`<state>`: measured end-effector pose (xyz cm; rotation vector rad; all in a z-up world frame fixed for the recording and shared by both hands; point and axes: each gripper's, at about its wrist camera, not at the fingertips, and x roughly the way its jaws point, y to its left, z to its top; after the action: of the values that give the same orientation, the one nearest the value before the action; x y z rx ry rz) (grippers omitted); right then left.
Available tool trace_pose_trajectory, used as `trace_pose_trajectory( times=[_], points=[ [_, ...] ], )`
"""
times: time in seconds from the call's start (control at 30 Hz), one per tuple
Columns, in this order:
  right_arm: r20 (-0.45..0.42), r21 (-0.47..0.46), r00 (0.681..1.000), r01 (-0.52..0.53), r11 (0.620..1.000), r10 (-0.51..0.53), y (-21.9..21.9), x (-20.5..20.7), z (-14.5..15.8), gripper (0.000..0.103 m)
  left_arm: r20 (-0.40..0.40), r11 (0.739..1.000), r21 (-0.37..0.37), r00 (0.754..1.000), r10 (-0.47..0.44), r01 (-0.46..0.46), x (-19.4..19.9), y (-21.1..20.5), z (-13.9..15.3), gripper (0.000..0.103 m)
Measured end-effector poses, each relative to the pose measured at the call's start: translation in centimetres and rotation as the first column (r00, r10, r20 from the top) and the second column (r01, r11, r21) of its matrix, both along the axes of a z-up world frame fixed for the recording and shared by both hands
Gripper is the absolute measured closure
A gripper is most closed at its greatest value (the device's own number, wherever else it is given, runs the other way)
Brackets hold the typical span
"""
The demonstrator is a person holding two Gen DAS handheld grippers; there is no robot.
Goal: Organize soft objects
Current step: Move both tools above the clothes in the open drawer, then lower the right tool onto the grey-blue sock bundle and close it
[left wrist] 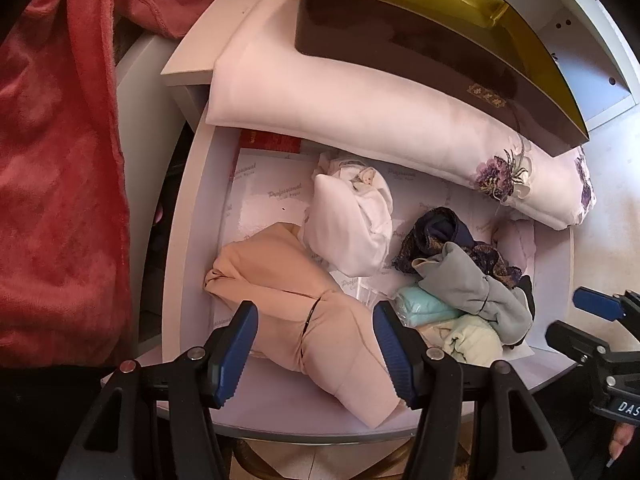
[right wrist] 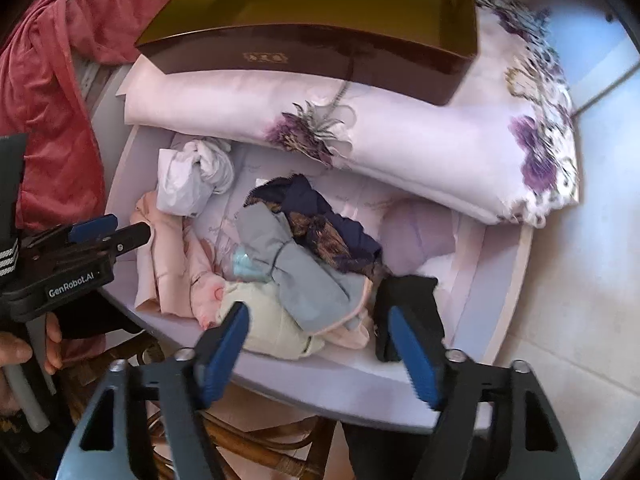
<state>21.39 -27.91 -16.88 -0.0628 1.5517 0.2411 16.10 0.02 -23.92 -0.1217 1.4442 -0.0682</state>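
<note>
Drawer (left wrist: pixel 280 412): loose garments, peach bundle (left wrist: pixel 304 320) at front-left. Left gripper (left wrist: pixel 316 344) and right gripper (right wrist: pixel 320 352): spread wide, empty, above. Risk: grey garment (right wrist: pixel 296 276) tangled with neighbours may drag several out together.

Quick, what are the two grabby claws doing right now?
Left gripper: open, empty, over the beige garment.
Right gripper: open, empty, over the clothes pile.
</note>
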Motion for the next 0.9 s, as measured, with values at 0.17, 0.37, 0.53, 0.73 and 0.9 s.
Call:
trace_pose_trajectory(
  times=[0.17, 0.37, 0.53, 0.73, 0.9],
  points=[
    [-0.01, 0.021, 0.999, -0.033, 0.999, 0.033, 1.2, 0.9, -1.5, 0.051, -0.011, 1.0, -0.004, 1.0, -0.011, 0.011, -0.1, -0.1, -0.2, 0.042],
    [-0.024, 0.054, 0.998, -0.051, 0.997, 0.053, 2.4, 1.9, -3.8, 0.052, -0.021, 1.0, 0.01, 0.999, -0.025, 0.025, 0.0, -0.7, -0.7, 0.042],
    [-0.08, 0.06, 0.996, -0.045, 0.997, 0.05, 2.6, 2.3, -6.2, 0.052, -0.026, 1.0, 0.004, 0.999, -0.021, 0.021, 0.1, -0.7, -1.1, 0.042],
    [-0.124, 0.027, 0.991, -0.038, 0.999, 0.041, 2.6, 1.8, -9.0, 0.055, -0.026, 1.0, -0.009, 1.0, -0.017, 0.016, 0.1, -0.6, -1.2, 0.042],
    [-0.142, 0.015, 0.989, -0.025, 1.0, 0.027, 2.8, 1.6, -10.0, 0.056, -0.024, 1.0, -0.018, 1.0, -0.011, 0.01, 0.1, -0.1, -1.1, 0.042]
  ],
)
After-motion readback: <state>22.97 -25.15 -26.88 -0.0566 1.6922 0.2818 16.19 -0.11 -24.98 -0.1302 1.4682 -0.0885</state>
